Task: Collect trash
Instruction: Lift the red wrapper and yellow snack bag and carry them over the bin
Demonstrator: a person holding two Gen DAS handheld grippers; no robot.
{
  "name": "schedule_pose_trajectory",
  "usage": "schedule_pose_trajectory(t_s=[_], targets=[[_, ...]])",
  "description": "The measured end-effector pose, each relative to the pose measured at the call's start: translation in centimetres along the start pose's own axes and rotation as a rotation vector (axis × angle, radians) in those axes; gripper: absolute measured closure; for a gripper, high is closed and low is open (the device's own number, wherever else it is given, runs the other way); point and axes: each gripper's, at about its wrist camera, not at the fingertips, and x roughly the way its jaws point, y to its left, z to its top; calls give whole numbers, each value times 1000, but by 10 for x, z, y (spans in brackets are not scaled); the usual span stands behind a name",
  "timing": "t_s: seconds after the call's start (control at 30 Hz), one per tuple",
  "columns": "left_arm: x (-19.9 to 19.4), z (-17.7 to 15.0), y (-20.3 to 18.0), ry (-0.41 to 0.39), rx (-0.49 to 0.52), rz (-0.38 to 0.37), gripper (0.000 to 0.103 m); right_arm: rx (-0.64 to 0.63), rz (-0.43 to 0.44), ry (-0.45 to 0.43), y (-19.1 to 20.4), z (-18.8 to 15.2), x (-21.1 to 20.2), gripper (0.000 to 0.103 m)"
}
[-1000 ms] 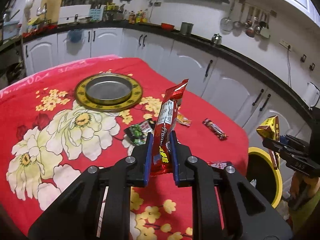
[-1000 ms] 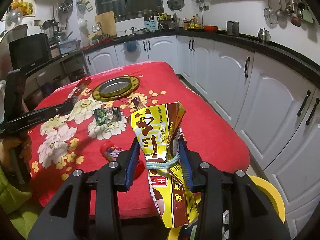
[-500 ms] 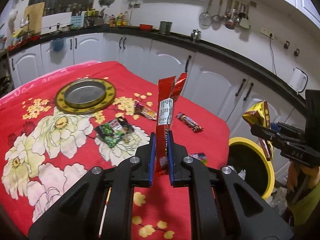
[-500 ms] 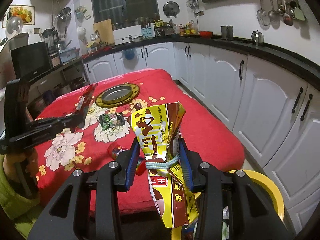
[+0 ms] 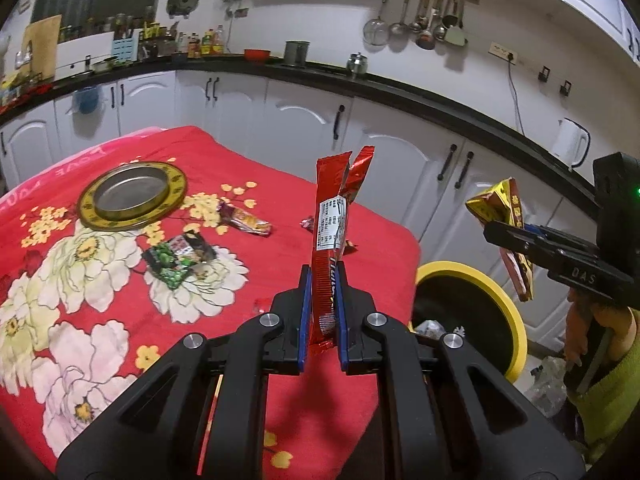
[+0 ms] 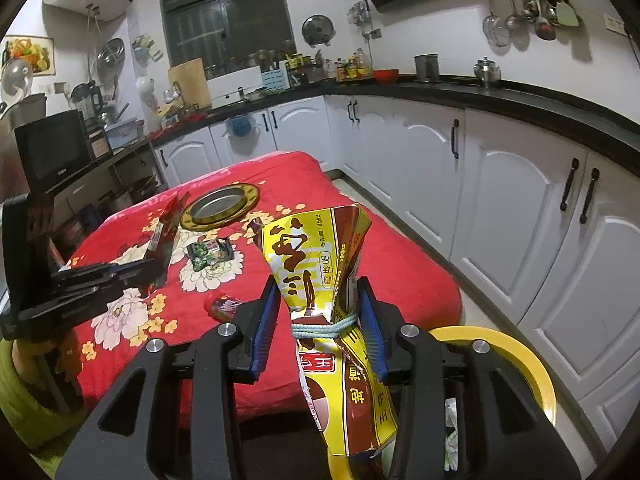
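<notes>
Two grippers, each clenched on trash. Left gripper [image 5: 322,280] pinches red snack wrapper [image 5: 334,224] upright between blue pads, above near edge of table with red floral cloth [image 5: 100,280]. Right gripper [image 6: 320,312] grips yellow-brown snack bag [image 6: 320,264] tied with pale cord, bag tail hanging over yellow-rimmed trash bin [image 6: 520,364] beside table. On cloth: green wrapper [image 5: 176,256], yellow-purple wrapper [image 5: 244,220], small red wrapper [image 6: 224,306], round metal tray with gold rim [image 5: 132,194]. White cabinets behind.
</notes>
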Motion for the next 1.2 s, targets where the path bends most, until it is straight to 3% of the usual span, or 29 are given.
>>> schedule_pose_trajectory(t_s=[1.2], targets=[[50,-32,-108,135,139,-181,97,183,-156,-67,-85,-32,-53,66]])
